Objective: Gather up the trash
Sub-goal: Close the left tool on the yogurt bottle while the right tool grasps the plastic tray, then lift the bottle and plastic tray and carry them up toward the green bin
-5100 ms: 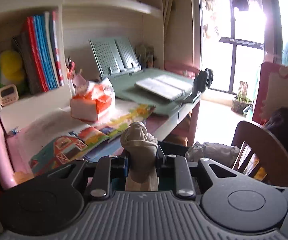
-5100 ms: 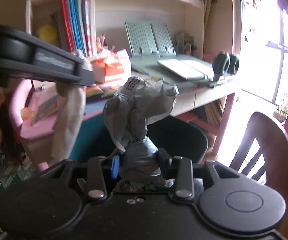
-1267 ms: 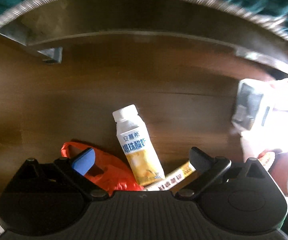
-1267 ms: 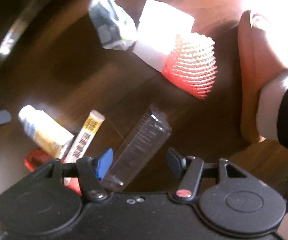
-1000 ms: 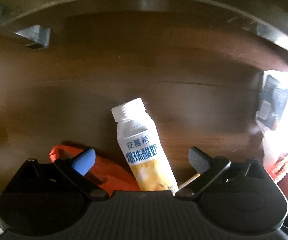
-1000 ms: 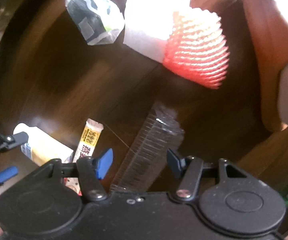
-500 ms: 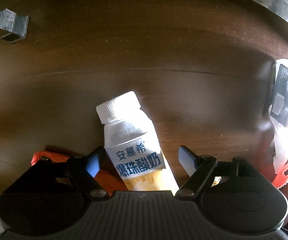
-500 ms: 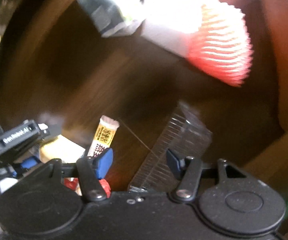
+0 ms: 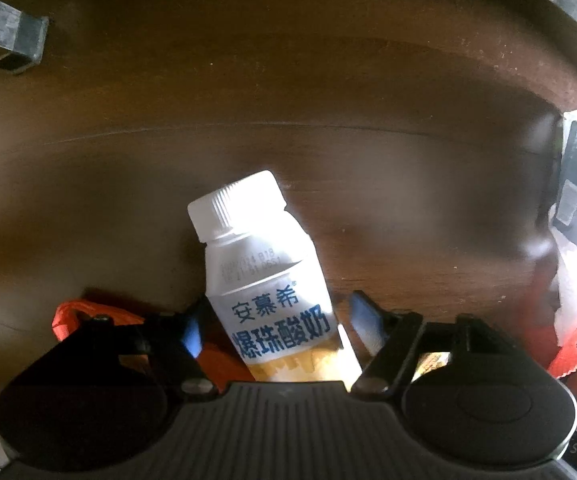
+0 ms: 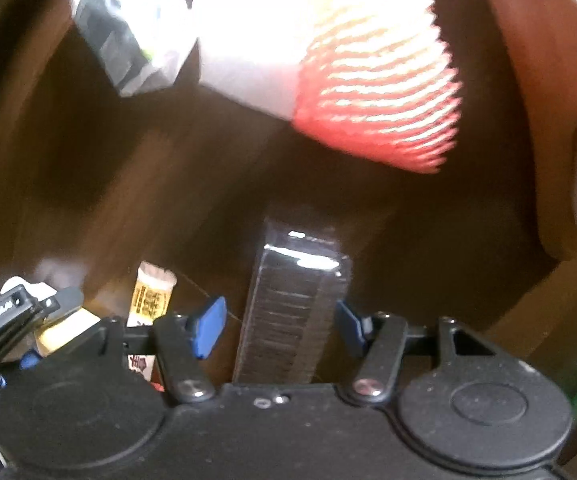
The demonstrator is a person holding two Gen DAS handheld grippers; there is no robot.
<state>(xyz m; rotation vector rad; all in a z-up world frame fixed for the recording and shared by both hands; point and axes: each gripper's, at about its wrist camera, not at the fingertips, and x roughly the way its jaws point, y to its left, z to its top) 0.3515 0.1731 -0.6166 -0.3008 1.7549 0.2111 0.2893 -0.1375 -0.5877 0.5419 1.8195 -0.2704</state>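
Both claws have dropped close over the floor litter: the left gripper (image 9: pixel 278 326), jaws just narrowing, straddles the yogurt bottle (image 9: pixel 266 276) without pinching it, and the right gripper (image 10: pixel 280 326) gapes around the clear plastic tray (image 10: pixel 292 312). Risk-wise, the round bottle could roll out and the flimsy tray could crumple or skid — the label reads 安慕希 爆珠酸奶, and farther out lies a red foam net (image 10: pixel 380 92).

Dark wooden floor (image 9: pixel 288 80) — metal bracket (image 9: pixel 10 38) — tan slipper (image 10: pixel 544 92).
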